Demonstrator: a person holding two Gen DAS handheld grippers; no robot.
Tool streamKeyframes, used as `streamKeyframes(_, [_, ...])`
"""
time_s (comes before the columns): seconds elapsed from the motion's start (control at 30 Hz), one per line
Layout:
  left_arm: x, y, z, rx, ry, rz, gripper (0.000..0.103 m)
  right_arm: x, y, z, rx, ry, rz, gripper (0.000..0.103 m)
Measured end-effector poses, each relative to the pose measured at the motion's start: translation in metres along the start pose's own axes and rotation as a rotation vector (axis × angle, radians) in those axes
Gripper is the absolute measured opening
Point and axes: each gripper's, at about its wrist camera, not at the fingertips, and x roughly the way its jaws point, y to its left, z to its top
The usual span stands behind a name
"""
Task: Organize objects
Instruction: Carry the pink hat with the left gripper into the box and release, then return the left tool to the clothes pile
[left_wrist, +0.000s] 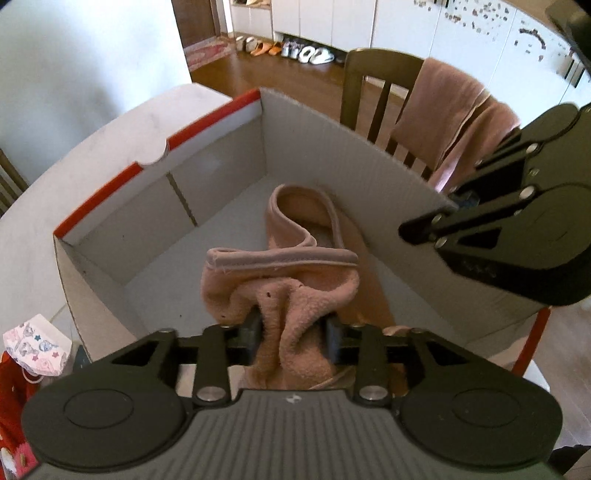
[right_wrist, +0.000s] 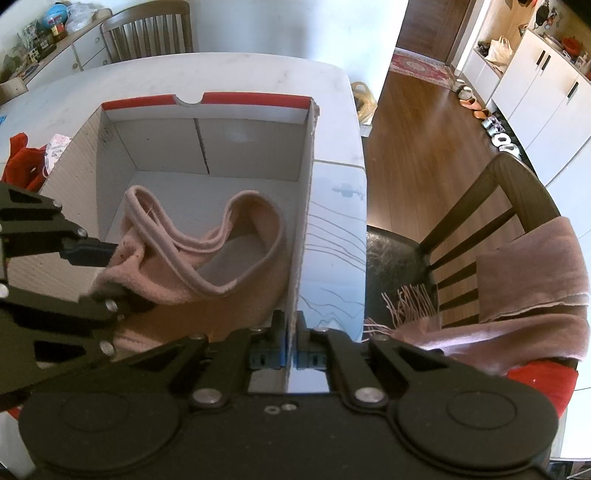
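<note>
Left gripper (left_wrist: 293, 334) pinches the soft, limp pink fleece garment (left_wrist: 288, 273); right gripper (right_wrist: 291, 341) clamps the cardboard box wall (right_wrist: 304, 206) at 3 o'clock. Bunched folds likely hold best.

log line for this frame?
left gripper: shut on pink fleece cloth, inside box | right gripper: shut on box wall

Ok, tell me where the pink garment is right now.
The pink garment lies inside the box on the table, pinched by the left gripper; the right gripper clamps the box's right wall.
</note>
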Motion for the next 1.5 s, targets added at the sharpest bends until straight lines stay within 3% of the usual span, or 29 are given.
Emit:
streamKeyframes(0.03, [0.001, 0.0, -0.001, 0.0, 0.002, 0.0, 0.063, 0.0, 0.0, 0.0, 0.0, 0.0, 0.0, 0.002])
streamKeyframes(0.07, [0.001, -0.001, -0.002, -0.001, -0.001, -0.002, 0.072, 0.0, 0.0, 0.0, -0.001, 0.0, 0.0, 0.002])
streamKeyframes(0.3, [-0.012, 0.004, -0.006, -0.045, -0.041, -0.015, 0.072, 0.001, 0.002, 0.0, -0.003, 0.001, -0.002, 0.002])
streamKeyframes(0.5, [-0.051, 0.009, -0.011, -0.056, -0.126, -0.006, 0.072, 0.001, 0.002, -0.001, 0.0, 0.002, -0.004, 0.002])
streamKeyframes(0.77, [-0.116, 0.036, -0.035, -0.142, -0.252, 0.021, 0.072, 0.001, 0.002, -0.001, 0.003, 0.007, -0.012, 0.002])
streamKeyframes(1.07, [-0.161, 0.084, -0.068, -0.241, -0.326, 0.146, 0.072, 0.0, 0.005, 0.0, 0.009, 0.016, -0.022, 0.002])
streamKeyframes(1.4, [-0.19, 0.145, -0.123, -0.379, -0.309, 0.295, 0.073, -0.003, 0.005, 0.0, 0.006, 0.022, -0.027, 0.002])
streamKeyframes(1.5, [-0.187, 0.154, -0.139, -0.407, -0.293, 0.315, 0.083, -0.003, 0.005, 0.0, 0.007, 0.024, -0.028, 0.003])
